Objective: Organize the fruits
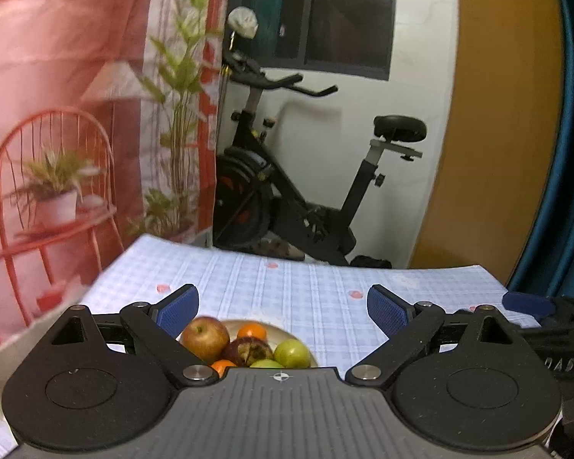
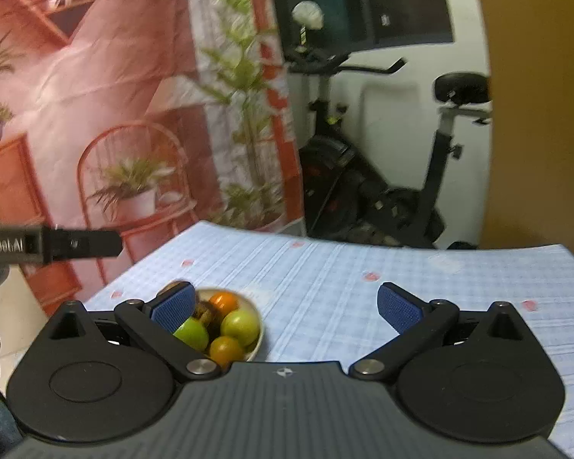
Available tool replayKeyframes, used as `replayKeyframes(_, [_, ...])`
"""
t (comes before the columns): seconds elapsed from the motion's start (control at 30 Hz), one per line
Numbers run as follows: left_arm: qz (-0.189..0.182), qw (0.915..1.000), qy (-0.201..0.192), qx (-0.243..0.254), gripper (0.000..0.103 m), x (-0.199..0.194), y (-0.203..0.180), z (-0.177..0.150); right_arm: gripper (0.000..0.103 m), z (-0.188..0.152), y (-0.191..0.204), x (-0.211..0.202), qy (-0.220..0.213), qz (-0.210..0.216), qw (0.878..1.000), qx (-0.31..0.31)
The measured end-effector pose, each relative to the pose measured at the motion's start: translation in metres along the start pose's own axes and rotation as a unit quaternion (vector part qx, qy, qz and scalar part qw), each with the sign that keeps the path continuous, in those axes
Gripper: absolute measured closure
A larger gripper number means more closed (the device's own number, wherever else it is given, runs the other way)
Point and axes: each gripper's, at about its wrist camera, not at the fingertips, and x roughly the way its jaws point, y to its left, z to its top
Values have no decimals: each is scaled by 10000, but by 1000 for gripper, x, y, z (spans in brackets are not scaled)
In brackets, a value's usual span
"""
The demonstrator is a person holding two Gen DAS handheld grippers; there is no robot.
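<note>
A pale round bowl [image 2: 257, 329] sits on the bench [image 2: 325, 279], which is covered in a light blue checked cloth with small red marks. The bowl is heaped with fruit: a red-and-yellow apple [image 1: 206, 337] at its left, a dark red, wrinkled fruit [image 1: 248, 350] in the middle, two green fruits [image 1: 291, 352] side by side, and two oranges [image 1: 251, 332], one at the far rim and one at the near rim. The left gripper [image 1: 283, 308] hangs above the bowl with its blue pads [image 1: 180, 310] wide apart and nothing between them. The right gripper [image 2: 285, 308] is also spread wide and empty, the bowl lying below its left finger. An exercise bike [image 1: 287, 191] stands beyond the bench.
</note>
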Motion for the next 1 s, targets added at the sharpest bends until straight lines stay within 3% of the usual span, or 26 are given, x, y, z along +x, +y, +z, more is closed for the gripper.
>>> replayKeyframes(0.2, [-101, 9998, -76, 163, 6, -17, -15, 9, 0, 16, -11, -31, -116, -223, 9995, 208])
replayKeyframes(0.47, [212, 9983, -219, 505, 5, -33, -32, 11, 0, 23, -10, -55, -214, -338, 9989, 236])
replayKeyframes(1.0, [246, 9980, -141, 565, 4, -34, -34, 11, 0, 22, -7, -57, -236, -355, 9988, 227])
